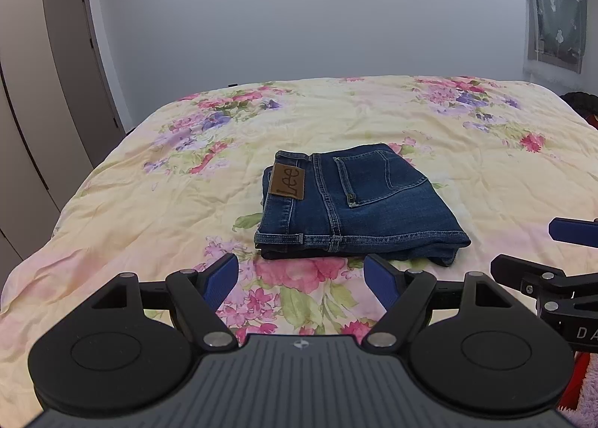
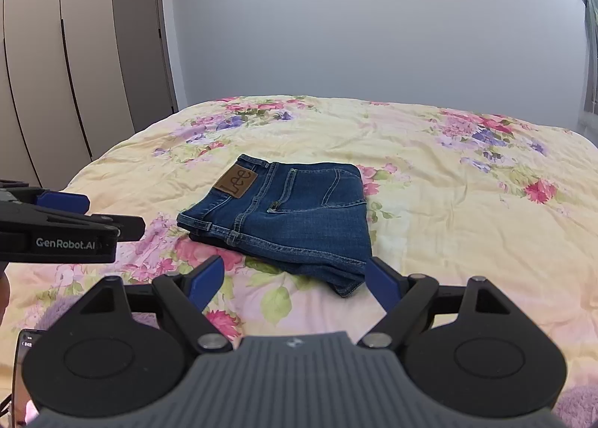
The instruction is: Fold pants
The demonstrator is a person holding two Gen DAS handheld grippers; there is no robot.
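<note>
The blue jeans [image 1: 358,204] lie folded into a compact stack on the floral bedspread [image 1: 149,204], back pocket and brown Lee patch facing up. They also show in the right wrist view [image 2: 291,219]. My left gripper [image 1: 301,280] is open and empty, hovering just short of the stack's near edge. My right gripper [image 2: 293,284] is open and empty, just short of the stack's near right corner. Each gripper shows at the edge of the other's view: the right gripper [image 1: 553,263] and the left gripper [image 2: 74,226].
The bed reaches to a plain wall at the back. A wardrobe [image 2: 56,54] and a grey door [image 2: 142,47] stand on the left. A curtained window [image 1: 557,9] is at the far right. A dark object [image 1: 579,101] lies off the bed's right side.
</note>
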